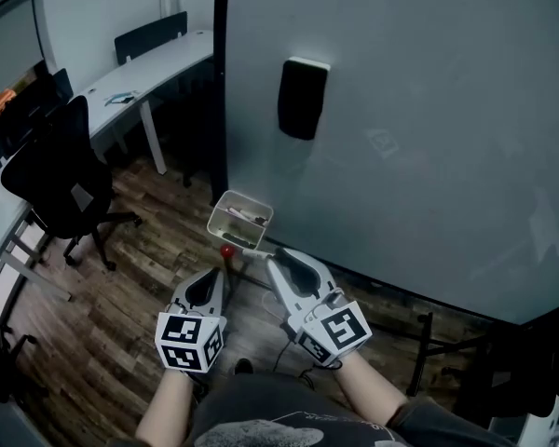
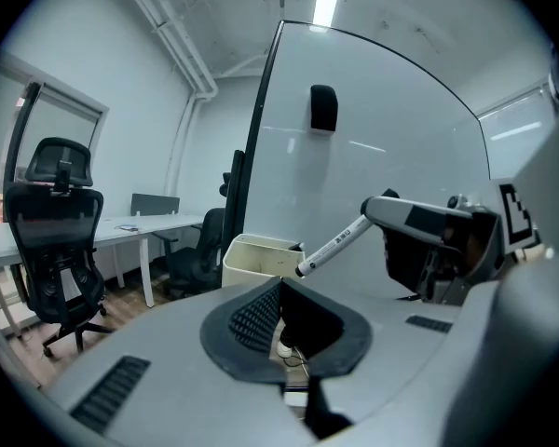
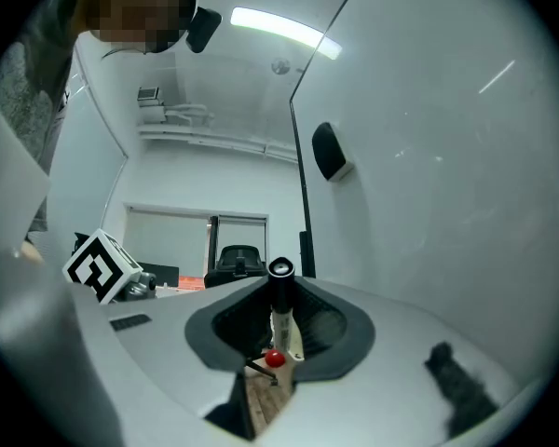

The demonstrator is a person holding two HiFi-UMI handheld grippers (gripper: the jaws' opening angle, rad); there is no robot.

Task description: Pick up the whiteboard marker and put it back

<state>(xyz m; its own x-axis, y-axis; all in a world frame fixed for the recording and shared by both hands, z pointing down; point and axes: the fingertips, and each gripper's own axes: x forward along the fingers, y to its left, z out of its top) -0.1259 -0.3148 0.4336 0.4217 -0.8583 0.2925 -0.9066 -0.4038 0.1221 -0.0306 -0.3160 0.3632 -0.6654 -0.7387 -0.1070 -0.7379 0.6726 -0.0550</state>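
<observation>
Beside whiteboard (image 1: 429, 138), whiteboard marker (image 2: 337, 245) clamped in right hand-held gripper (image 1: 278, 261), print illegible; left hand-held gripper (image 2: 280, 286) closed.

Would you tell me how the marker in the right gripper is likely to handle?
The marker looks a slim, stiff tube, probably light and rigid. Held by one end in the right gripper, it may pivot. Its round barrel would likely roll if laid flat.

Dim, cool light; dark fisheye corners
</observation>
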